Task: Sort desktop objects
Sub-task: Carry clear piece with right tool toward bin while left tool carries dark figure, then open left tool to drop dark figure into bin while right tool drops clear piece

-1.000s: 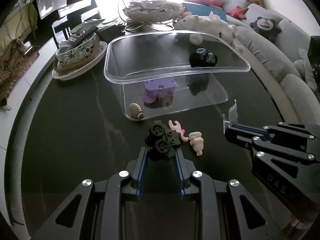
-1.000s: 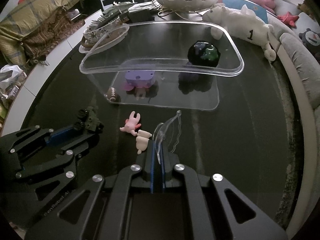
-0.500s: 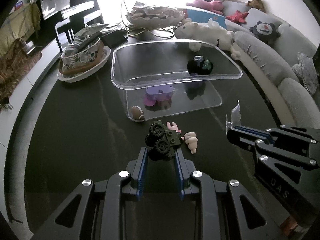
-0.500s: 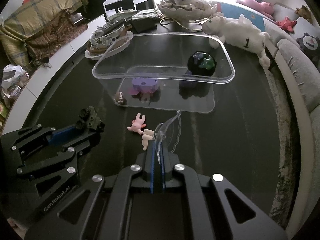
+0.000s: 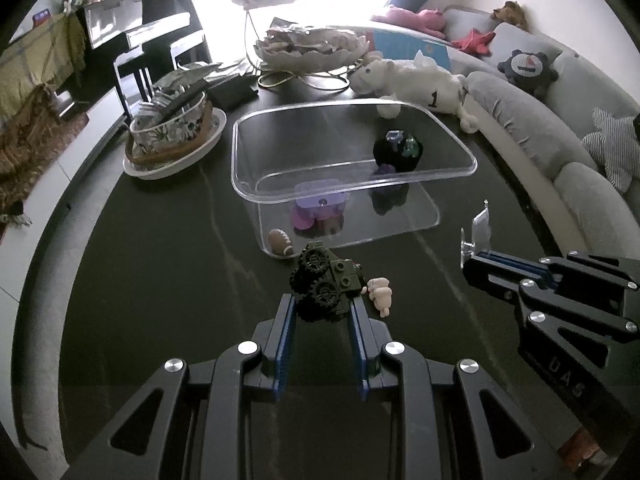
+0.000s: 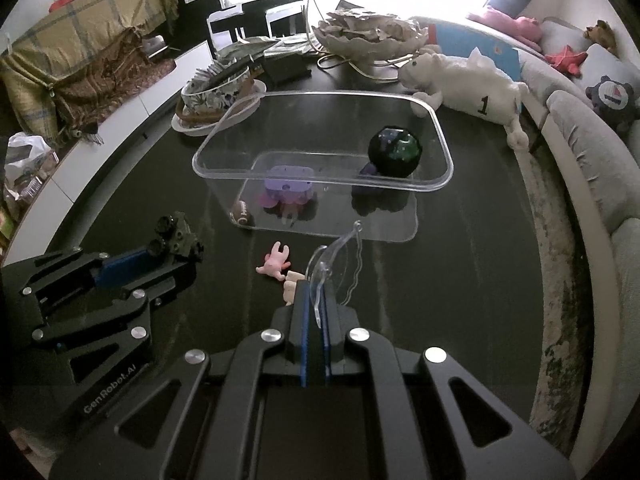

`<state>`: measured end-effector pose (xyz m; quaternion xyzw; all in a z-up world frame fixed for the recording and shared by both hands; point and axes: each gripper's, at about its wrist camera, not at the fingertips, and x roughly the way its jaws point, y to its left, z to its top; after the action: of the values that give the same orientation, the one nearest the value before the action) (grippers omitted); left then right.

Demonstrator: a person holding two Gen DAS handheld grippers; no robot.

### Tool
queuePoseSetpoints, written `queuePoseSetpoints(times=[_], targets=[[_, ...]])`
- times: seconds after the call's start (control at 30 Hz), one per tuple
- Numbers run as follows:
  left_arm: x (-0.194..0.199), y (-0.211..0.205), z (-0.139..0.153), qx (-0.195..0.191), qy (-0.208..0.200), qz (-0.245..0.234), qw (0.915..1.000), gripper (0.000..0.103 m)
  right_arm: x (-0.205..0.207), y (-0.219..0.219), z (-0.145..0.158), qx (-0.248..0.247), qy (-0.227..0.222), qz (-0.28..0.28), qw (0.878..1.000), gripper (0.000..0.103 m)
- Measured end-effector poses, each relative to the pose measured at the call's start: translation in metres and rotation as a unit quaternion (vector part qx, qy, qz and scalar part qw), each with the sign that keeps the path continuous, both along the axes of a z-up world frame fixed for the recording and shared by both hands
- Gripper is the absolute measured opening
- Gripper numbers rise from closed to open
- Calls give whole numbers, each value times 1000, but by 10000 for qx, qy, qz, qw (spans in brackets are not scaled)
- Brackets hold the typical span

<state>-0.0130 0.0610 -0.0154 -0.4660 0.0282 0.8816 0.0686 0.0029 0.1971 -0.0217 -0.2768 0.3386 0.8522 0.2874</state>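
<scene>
My left gripper (image 5: 322, 304) is shut on a dark green toy car with black wheels (image 5: 326, 282), held above the dark table; the car also shows in the right wrist view (image 6: 176, 236). My right gripper (image 6: 316, 292) is shut on a clear plastic piece (image 6: 338, 268), which the left wrist view (image 5: 478, 232) shows too. A clear plastic bin (image 5: 352, 176) stands ahead, holding a purple toy (image 5: 318, 208), a small football (image 5: 280, 242) and a dark ball (image 5: 398, 152). A pink figure (image 6: 276, 262) and a beige figure (image 5: 380, 290) lie on the table before the bin.
A floral bowl on a plate (image 5: 172, 136) stands left of the bin. A white plush animal (image 5: 420, 84) and a shell-shaped dish (image 5: 308, 50) are behind it. A grey sofa (image 5: 540, 132) curves along the table's right side.
Both grippers have risen and drawn back from the bin, each keeping its object. The bin and the figures on the table have not moved.
</scene>
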Motion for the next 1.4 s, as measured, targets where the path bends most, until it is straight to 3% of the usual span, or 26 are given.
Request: queuePoseSetpoints(times=[0.8, 1.4], targets=[[-27, -10, 47, 92, 373, -52, 9992, 24, 5, 18, 46, 350, 242, -31, 9991, 4], [-84, -7, 49, -33, 177, -139, 9997, 24, -15, 60, 55, 346, 39, -103, 9993, 4]])
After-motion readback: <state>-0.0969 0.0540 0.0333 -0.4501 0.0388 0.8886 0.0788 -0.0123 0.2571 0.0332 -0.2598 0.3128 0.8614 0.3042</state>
